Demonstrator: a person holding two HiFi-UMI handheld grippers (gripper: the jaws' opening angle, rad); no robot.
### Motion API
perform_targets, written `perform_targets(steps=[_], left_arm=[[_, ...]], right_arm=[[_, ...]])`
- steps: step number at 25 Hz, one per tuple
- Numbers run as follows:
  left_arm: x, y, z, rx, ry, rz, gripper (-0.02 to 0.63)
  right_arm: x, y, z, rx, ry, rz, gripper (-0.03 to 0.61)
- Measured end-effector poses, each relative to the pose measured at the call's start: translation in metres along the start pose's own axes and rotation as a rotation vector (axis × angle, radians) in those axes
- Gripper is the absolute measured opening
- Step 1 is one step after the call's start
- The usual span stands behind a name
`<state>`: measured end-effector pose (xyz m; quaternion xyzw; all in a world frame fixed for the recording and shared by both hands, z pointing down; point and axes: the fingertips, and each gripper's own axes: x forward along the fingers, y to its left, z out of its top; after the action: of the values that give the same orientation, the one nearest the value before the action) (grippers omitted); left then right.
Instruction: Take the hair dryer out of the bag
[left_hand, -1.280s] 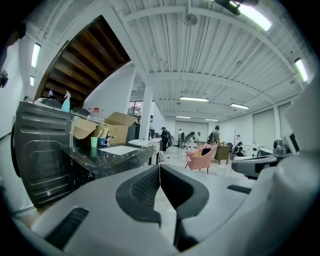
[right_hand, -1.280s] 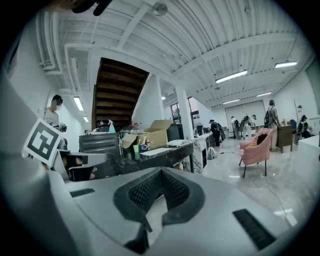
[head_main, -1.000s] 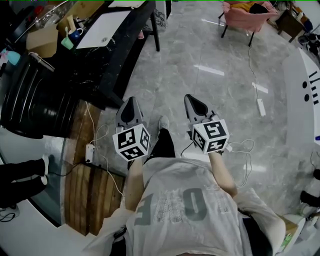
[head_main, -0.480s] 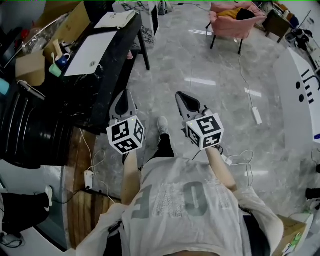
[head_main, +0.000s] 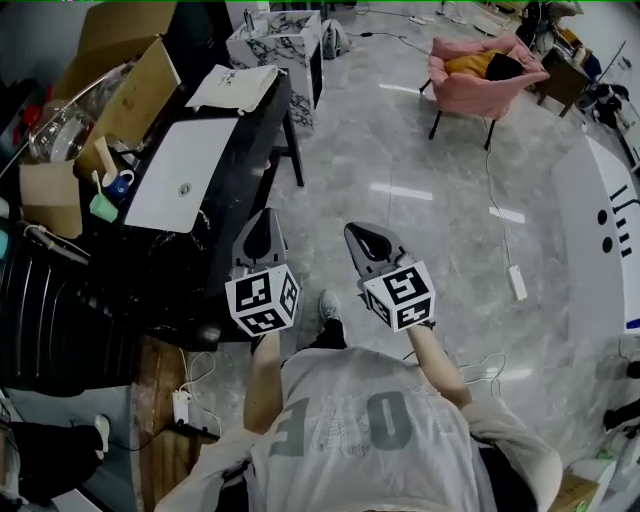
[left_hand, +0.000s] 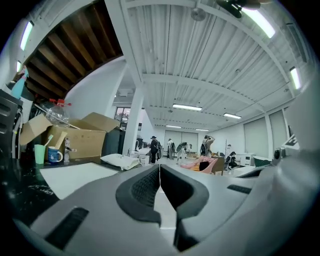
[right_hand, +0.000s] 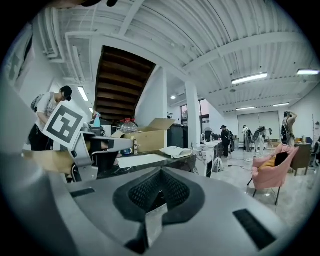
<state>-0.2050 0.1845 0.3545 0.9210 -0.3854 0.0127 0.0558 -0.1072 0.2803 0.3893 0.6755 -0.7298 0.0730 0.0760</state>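
Nothing is done yet: the grey left gripper (head_main: 261, 226) and the grey right gripper (head_main: 361, 241) both have their fingers pressed together on nothing, beside the long black table (head_main: 232, 205). The hair dryer does not show, so I think it is inside the floppy white cloth bag (head_main: 237, 88) at the table's far end, well apart from both grippers. Reaching the bag and pulling the dryer out is all left, and I cannot tell which way it points or lies.
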Motion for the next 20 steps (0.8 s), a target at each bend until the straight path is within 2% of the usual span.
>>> perform_targets(steps=[5,10,13,20], left_arm=[[0.084,0.035,0.02,-0.008,-0.019,0.001,0.028],[0.146,0.064,0.02,0.015,-0.007,0.007,0.028],[0.165,0.081,0.017,0.002,0.006,0.025,0.028],[0.174,0.108,0.015,-0.025,0.015,0.081,0.028]], right_arm=[[0.09,-0.044,0.025,-0.01,-0.001,0.014,0.031],[0.161,-0.076,0.042,0.002,-0.014,0.022,0.031],[0.189,-0.083,0.044,0.016,-0.007,0.022,0.031],[0.22,-0.077,0.045,0.044,0.0,0.059,0.031]])
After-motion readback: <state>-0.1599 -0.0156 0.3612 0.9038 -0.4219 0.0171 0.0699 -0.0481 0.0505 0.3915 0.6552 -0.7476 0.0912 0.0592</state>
